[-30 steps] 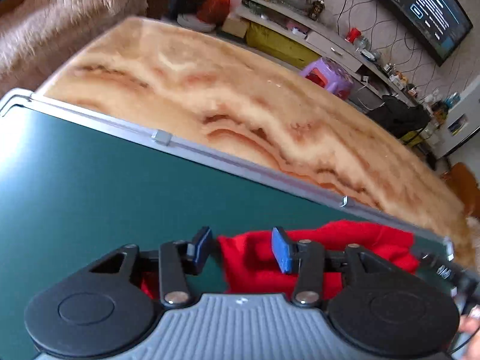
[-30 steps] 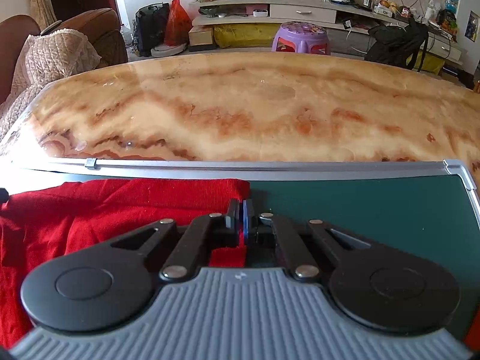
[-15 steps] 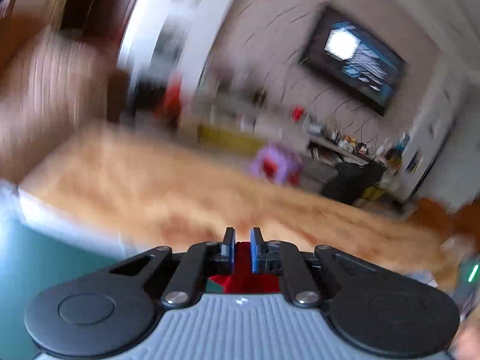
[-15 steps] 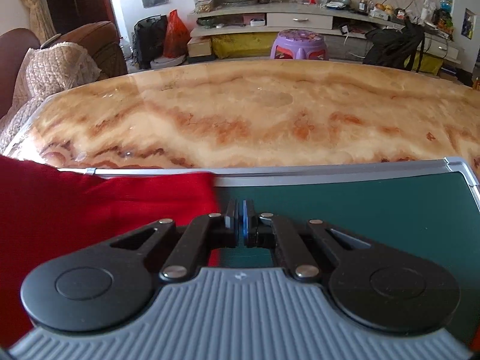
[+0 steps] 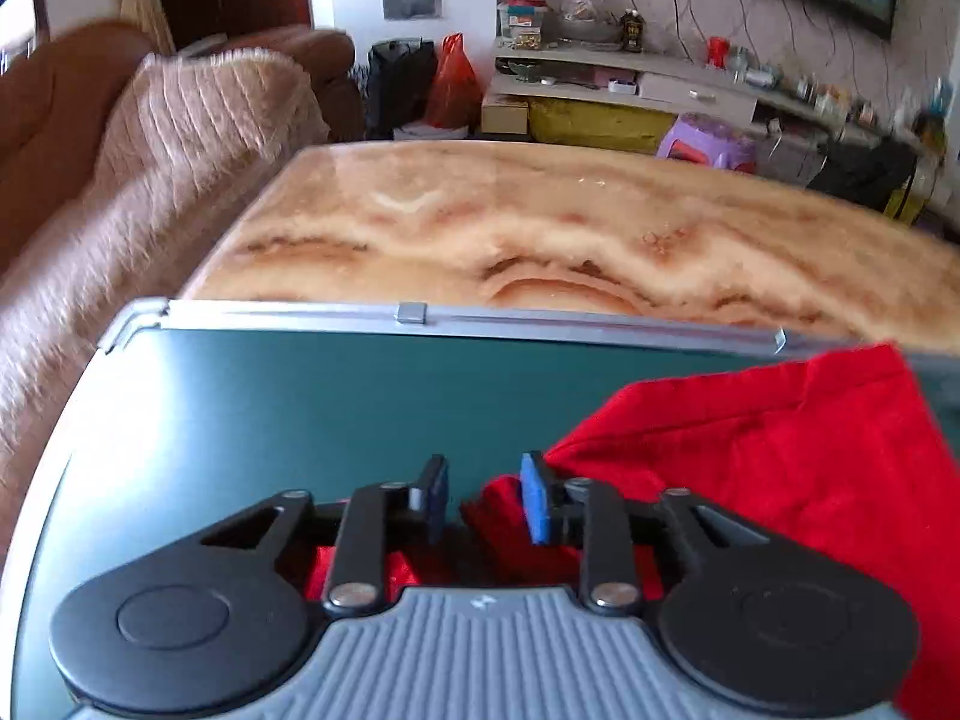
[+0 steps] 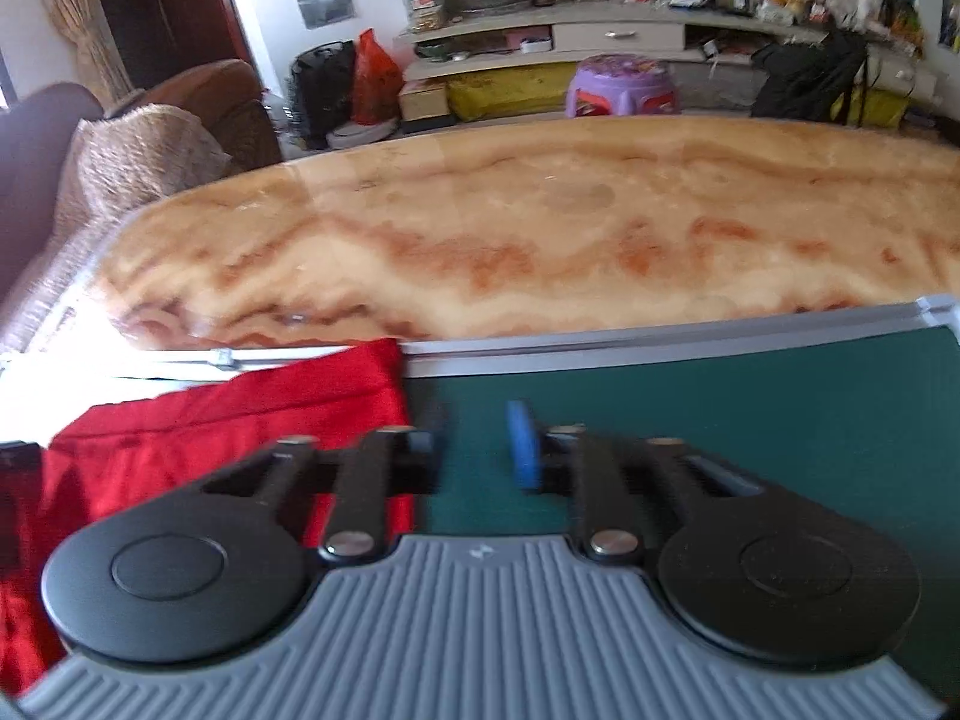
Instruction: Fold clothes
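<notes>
Left gripper (image 5: 485, 495) fingers spread | right gripper (image 6: 480, 441) fingers spread | rumpled red cloth (image 5: 780, 462) on smooth green mat (image 5: 300, 408)

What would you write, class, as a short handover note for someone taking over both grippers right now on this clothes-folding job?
Left gripper: open, nothing between the fingers, at the near left edge of the red garment.
Right gripper: open, empty, over the green mat beside the garment's right edge.
Garment: lying on the mat, bunched, one corner over the mat's metal frame.
Done: unclear from here.
Left: regrip, fold, flatten.
</notes>
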`<move>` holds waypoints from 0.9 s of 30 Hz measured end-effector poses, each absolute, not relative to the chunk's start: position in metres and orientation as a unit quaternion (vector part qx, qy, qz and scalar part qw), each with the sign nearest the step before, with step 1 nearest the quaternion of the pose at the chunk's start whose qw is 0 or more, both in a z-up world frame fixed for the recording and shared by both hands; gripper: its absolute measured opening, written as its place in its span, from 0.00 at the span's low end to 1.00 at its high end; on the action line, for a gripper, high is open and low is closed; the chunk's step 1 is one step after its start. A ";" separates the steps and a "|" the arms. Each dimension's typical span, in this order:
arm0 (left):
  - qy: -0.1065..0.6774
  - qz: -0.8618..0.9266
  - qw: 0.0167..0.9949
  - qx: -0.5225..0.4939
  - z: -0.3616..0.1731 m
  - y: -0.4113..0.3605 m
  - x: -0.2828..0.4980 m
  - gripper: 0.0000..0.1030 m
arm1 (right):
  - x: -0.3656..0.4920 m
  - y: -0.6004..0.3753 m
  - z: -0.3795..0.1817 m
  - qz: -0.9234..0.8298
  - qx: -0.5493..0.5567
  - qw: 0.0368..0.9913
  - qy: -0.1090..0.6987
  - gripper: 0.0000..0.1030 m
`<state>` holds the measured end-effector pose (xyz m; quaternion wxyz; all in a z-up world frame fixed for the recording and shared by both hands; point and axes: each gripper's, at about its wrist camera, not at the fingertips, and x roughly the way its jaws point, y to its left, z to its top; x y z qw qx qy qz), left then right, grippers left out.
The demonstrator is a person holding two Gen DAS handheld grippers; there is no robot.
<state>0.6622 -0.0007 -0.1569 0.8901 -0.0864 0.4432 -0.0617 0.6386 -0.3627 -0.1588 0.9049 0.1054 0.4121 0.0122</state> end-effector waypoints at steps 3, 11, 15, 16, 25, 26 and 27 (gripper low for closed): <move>0.454 -0.070 0.877 -0.137 -0.157 0.015 0.664 0.54 | 0.645 -0.358 -0.160 0.023 0.122 0.899 0.420 0.45; 0.480 -0.069 0.857 -0.176 -0.164 0.024 0.683 0.31 | 0.653 -0.330 -0.163 0.019 0.063 0.904 0.422 0.43; 0.471 -0.071 0.868 -0.139 -0.163 0.009 0.682 0.03 | 0.650 -0.332 -0.163 0.021 0.063 0.905 0.421 0.13; 0.461 -0.073 0.874 -0.133 -0.160 0.006 0.680 0.02 | 0.650 -0.332 -0.163 0.021 0.064 0.905 0.420 0.08; 0.231 -0.071 0.969 0.059 -0.113 -0.041 0.625 0.01 | 0.649 -0.337 -0.161 0.017 0.076 0.907 0.414 0.03; 0.217 -0.058 0.970 0.087 -0.114 -0.048 0.623 0.01 | 0.648 -0.337 -0.161 0.016 0.077 0.907 0.413 0.03; 0.203 -0.044 0.971 0.116 -0.115 -0.055 0.621 0.01 | 0.648 -0.338 -0.160 0.016 0.079 0.907 0.413 0.05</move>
